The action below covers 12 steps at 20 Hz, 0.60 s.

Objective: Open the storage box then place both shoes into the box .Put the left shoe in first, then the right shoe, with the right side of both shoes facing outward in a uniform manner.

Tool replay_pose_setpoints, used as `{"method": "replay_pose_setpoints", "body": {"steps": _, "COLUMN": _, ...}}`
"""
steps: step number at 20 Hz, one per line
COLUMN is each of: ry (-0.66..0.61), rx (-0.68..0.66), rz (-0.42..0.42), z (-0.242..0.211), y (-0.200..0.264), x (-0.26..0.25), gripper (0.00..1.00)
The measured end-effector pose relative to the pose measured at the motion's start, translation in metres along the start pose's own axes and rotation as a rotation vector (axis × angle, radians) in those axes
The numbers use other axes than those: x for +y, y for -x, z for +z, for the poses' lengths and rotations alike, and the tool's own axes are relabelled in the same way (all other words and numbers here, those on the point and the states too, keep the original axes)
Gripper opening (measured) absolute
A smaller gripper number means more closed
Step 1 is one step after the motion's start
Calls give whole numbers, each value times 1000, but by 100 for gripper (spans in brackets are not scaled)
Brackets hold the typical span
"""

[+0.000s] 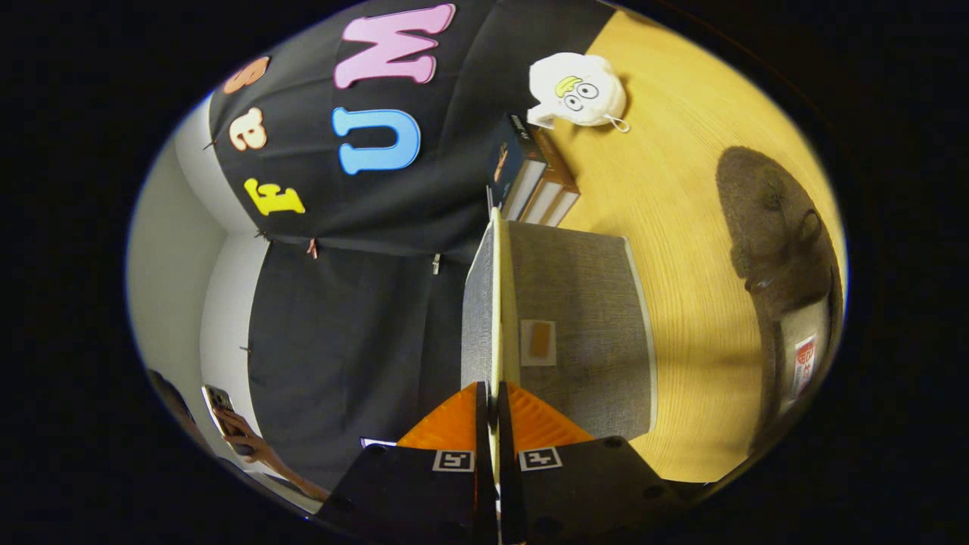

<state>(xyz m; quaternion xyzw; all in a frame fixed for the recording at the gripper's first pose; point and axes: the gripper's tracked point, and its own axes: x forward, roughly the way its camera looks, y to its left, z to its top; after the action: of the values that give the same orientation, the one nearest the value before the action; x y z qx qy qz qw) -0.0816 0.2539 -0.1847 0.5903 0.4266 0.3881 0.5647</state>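
Pinching the thin lid (496, 303) of the grey storage box (583, 325) between closed fingers, the gripper (496, 424) has opening underway; both slippers (772, 250) lie on the wooden table (674, 189), unplaced.

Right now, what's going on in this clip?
The gripper is rolled onto its side and its two fingers are closed on the thin edge of the grey storage box's lid, which is swung up from the box on the wooden table. The box is being opened; no shoe is in it yet. A brown shoe lies beyond the box, with books and a white plush toy nearby.
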Motion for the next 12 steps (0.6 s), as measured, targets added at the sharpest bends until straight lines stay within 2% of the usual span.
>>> {"method": "replay_pose_setpoints", "body": {"steps": 6, "ry": 186, "rx": -16, "rz": 26, "z": 3, "y": -14, "x": 79, "gripper": 7}}
{"method": "replay_pose_setpoints", "body": {"steps": 12, "ry": 364, "rx": 58, "rz": 19, "z": -20, "y": -72, "x": 150, "gripper": 10}}
